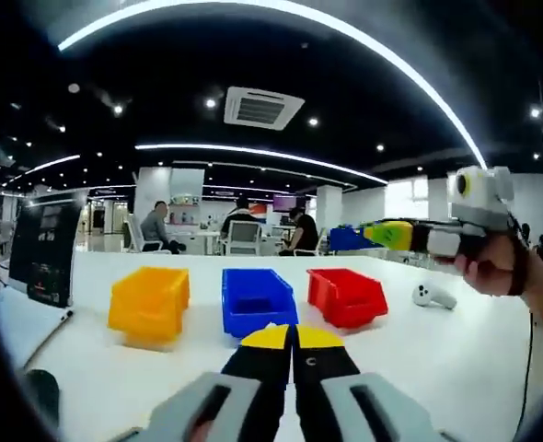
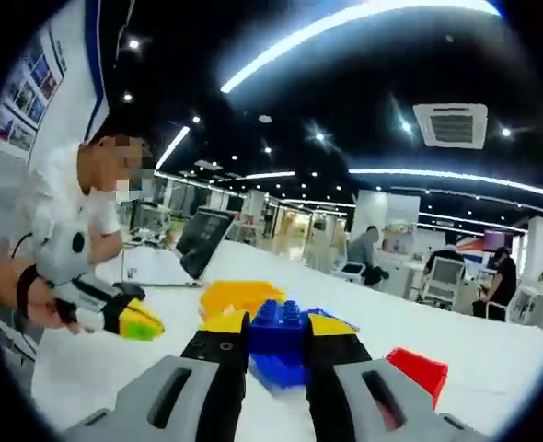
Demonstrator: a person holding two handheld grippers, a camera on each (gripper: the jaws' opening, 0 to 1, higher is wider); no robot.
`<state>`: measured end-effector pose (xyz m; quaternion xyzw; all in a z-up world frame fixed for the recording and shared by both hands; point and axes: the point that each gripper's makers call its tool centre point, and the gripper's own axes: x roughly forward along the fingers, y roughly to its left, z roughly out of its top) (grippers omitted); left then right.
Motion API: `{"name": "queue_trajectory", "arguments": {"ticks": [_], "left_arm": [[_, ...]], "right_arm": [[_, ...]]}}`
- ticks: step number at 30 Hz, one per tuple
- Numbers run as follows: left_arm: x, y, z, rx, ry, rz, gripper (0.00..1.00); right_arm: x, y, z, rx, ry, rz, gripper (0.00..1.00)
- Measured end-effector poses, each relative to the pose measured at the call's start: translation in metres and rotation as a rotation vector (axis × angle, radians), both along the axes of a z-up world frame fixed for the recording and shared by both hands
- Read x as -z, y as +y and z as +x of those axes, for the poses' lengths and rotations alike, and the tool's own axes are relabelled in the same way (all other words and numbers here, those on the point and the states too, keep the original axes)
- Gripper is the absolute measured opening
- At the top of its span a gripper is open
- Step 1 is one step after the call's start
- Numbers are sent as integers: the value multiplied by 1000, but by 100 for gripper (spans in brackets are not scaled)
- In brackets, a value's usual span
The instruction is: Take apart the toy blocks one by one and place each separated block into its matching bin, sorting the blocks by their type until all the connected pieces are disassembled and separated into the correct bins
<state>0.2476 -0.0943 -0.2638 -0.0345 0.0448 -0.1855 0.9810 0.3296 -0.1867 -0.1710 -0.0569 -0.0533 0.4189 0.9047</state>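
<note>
Three bins stand in a row on the white tabletop point(image 1: 456, 368), and the blue bin point(image 1: 258, 298) in the middle serves as the marker for everything else. The yellow bin point(image 1: 149, 303) sits just beside it on one side, the red bin point(image 1: 347, 296) just beside it on the other.

In the left gripper view, the left hand-held gripper point(image 1: 293, 337) hovers in front of the blue bin with its yellow-tipped jaws pressed together and nothing between them. Beyond the red bin lies a white controller point(image 1: 433, 296).

In the right gripper view, the right hand-held gripper point(image 2: 279, 324) is clamped on a blue toy block point(image 2: 278, 327), held in the air above the blue bin point(image 2: 281, 370). Its studs face up between the jaws.

Far past the blue bin, people sit at desks point(image 1: 244, 230), and a dark laptop screen point(image 1: 49, 249) stands out past the yellow bin.
</note>
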Motion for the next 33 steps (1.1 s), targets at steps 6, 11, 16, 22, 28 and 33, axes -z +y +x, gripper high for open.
{"name": "queue_trajectory", "arguments": {"ticks": [6,11,16,22,28,33], "left_arm": [[11,19,-12,-26,44,-49,3],[23,33,-25,-45,82,-63,3],[26,49,-29,-89,90,-80,3],[30,54,-32,-91,102,-102,3],[29,51,-32,-78,100,-112,3],[25,48,-31,-78,92,-121,3]], "right_arm": [[-20,40,61,2,23,21,24],[-21,59,93,5,46,-1,24],[20,67,124,59,126,-60,24],[65,60,139,101,280,-93,71],[63,65,128,67,269,-108,68],[54,61,114,43,239,-111,61]]}}
